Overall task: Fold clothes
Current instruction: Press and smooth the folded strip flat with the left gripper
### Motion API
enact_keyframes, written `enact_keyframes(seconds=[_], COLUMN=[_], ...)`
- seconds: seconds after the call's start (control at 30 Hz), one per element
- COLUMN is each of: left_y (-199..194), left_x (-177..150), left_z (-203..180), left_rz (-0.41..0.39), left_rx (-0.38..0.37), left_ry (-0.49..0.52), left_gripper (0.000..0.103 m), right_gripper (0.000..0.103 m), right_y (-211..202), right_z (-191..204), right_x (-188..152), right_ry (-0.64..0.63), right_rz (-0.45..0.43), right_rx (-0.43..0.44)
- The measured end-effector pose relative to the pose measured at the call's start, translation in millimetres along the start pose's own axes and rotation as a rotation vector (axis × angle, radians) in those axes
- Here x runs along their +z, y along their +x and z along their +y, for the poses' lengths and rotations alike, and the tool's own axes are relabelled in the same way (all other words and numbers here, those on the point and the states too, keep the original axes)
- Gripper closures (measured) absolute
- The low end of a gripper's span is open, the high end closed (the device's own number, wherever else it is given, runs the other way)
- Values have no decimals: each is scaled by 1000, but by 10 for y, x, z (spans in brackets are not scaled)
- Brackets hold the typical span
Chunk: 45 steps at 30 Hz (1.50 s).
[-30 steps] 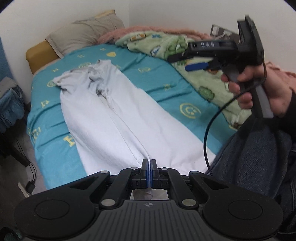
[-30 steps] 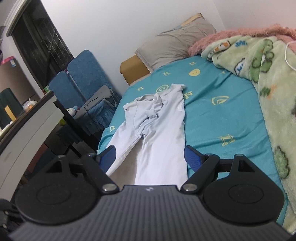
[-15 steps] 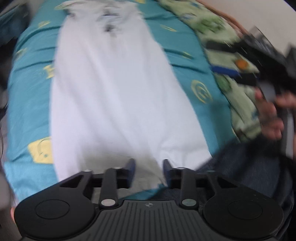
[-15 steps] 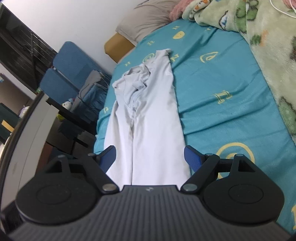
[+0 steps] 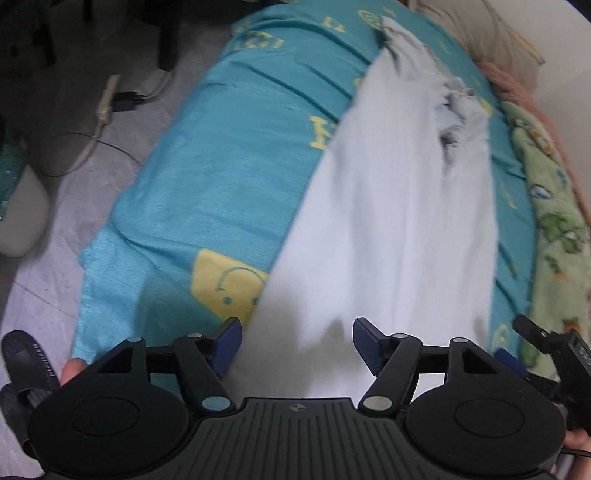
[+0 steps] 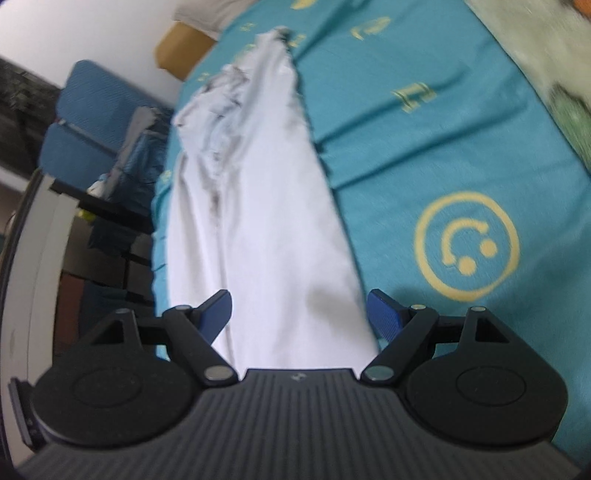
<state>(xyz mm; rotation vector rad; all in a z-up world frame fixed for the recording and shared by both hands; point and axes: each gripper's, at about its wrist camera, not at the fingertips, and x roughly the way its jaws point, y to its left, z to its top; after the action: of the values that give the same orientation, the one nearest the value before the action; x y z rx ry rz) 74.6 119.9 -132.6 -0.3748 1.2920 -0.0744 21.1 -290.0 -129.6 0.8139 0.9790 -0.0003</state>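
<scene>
White trousers [image 5: 388,229] lie lengthwise on the teal bed sheet [image 5: 207,192], waistband at the far end, leg ends nearest me. My left gripper [image 5: 295,345] is open and hovers over the near end of the left leg, nothing between its fingers. In the right wrist view the same trousers [image 6: 266,221] run away from me, and my right gripper [image 6: 299,314] is open above the near end of the right leg. The edge of the right gripper [image 5: 543,343] shows at the lower right of the left wrist view.
A green patterned blanket [image 5: 554,221] lies along the right side of the bed. Left of the bed are floor [image 5: 44,277], a power strip with cables [image 5: 107,99], a black slipper [image 5: 26,365], a blue chair [image 6: 92,118] and a desk [image 6: 33,258]. A pillow [image 5: 491,33] lies at the head.
My left gripper has let go of the trouser leg end, opened wide, and swung left and down over the bed edge. The right gripper has dropped closer to the leg ends.
</scene>
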Motion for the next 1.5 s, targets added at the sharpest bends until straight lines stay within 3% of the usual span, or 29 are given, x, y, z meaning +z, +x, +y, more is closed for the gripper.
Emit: enact_keyframes(seconds=[0.07, 0.17, 0.23, 0.4, 0.5, 0.67, 0.77, 0.83, 0.87, 1.0, 1.07, 1.17, 1.23, 1.33, 1.5], left_y=[67, 140, 212, 204, 133, -15, -113, -174, -195, -209, -193, -169, -153, -129, -16], left_x=[-8, -41, -77, -193, -251, -327, -322, -330, -338, -349, -348, -346, -344, -343, -361], left_z=[-41, -57, -98, -197, -168, -143, -88, -72, -81, -105, -123, -151, -169, -197, -277], left_rz=[12, 63, 128, 181, 188, 160, 133, 115, 112, 108, 108, 108, 108, 109, 140], left_rx=[62, 80, 62, 26, 8, -8, -50, -56, -52, -9, 15, 50, 73, 108, 126], left_ry=[24, 38, 64, 122, 117, 108, 81, 72, 71, 80, 92, 109, 121, 138, 215], left_gripper=[34, 34, 33, 36, 42, 71, 78, 78, 78, 72, 62, 55, 51, 51, 64], right_gripper=[21, 22, 22, 22, 22, 21, 21, 20, 26, 34, 47, 64, 70, 70, 64], right_y=[38, 54, 41, -12, -47, -90, -123, -156, -175, -207, -200, -202, -204, -168, -48], right_z=[-57, -131, -151, -168, -111, 28, 83, 85, 80, 87, 98, 109, 153, 202, 283], right_x=[-22, -69, -94, -209, -369, -655, -743, -748, -743, -742, -748, -786, -811, -843, -888], right_ry=[16, 30, 22, 29, 40, 5, -26, -30, -29, -55, -77, -112, -145, -183, -252], right_rz=[3, -6, -6, 38, 115, 246, 285, 278, 273, 251, 245, 239, 239, 261, 317], right_rx=[-48, -85, -87, -99, -103, -98, -70, -58, -57, -90, -114, -141, -150, -155, -189])
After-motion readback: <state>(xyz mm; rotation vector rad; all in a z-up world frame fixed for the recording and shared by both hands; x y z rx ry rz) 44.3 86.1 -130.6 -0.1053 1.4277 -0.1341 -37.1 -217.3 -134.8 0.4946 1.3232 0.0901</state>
